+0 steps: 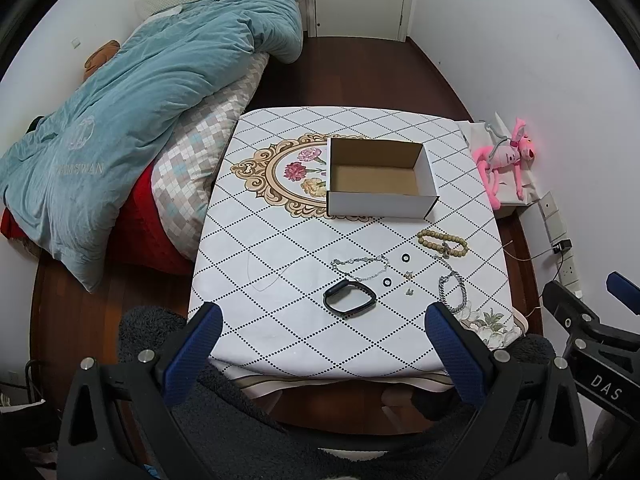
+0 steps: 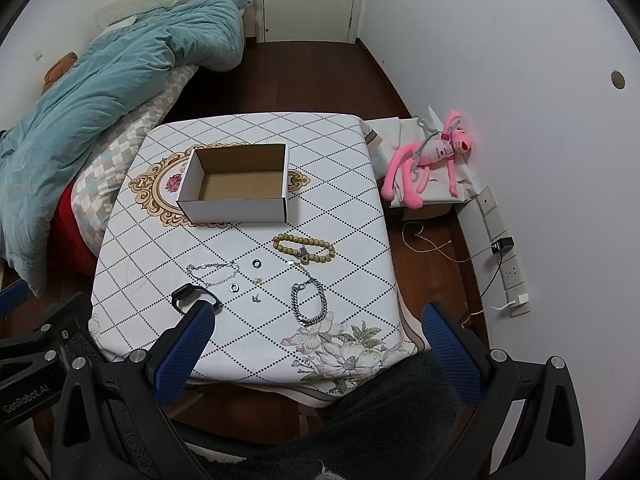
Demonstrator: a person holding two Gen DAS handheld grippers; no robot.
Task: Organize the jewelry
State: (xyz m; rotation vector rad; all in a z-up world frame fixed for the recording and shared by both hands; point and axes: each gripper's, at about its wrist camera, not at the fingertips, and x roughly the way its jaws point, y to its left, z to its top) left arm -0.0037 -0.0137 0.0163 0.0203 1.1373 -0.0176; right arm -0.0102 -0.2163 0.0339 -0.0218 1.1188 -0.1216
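Even, soft indoor light; faint shadows; sharp centre; strong fisheye bending, dark vignette at corners

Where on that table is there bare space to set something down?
The table's near-left part, left of the black band, is bare, and so is the strip behind the empty cardboard box. It is crowded in front of the box: wooden bead bracelet, thin silver chain, chunky silver chain, small rings.
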